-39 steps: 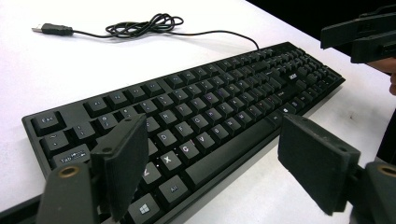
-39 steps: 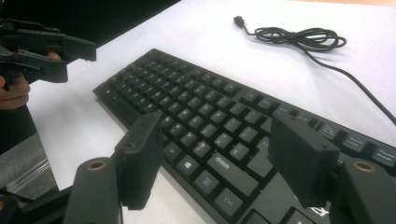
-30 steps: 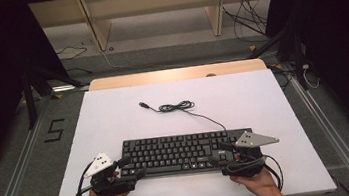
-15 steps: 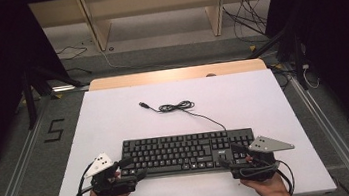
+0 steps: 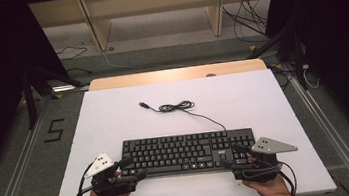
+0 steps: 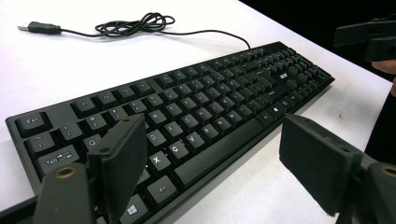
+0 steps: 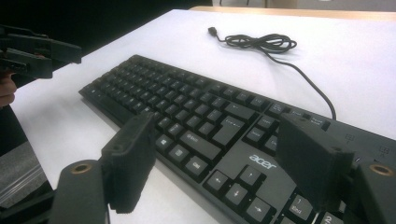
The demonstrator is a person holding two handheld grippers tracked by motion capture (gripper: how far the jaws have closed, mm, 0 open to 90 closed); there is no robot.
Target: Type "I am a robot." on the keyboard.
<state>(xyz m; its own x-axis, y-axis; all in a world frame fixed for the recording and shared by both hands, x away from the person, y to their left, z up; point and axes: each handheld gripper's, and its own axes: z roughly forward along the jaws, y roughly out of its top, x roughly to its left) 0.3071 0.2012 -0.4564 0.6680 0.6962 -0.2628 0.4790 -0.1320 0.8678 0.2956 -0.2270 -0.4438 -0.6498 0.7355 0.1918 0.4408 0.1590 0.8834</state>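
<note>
Black foam pads line both hand-held grippers, left (image 5: 130, 168) and right (image 5: 229, 157), each gaping wide with nothing held, one at either near corner of the keyboard (image 5: 186, 151), seemingly ready to grip its ends and lift it level. Beyond them its cable (image 5: 176, 106) lies loosely coiled on the white table (image 5: 274, 106), plug free.
</note>
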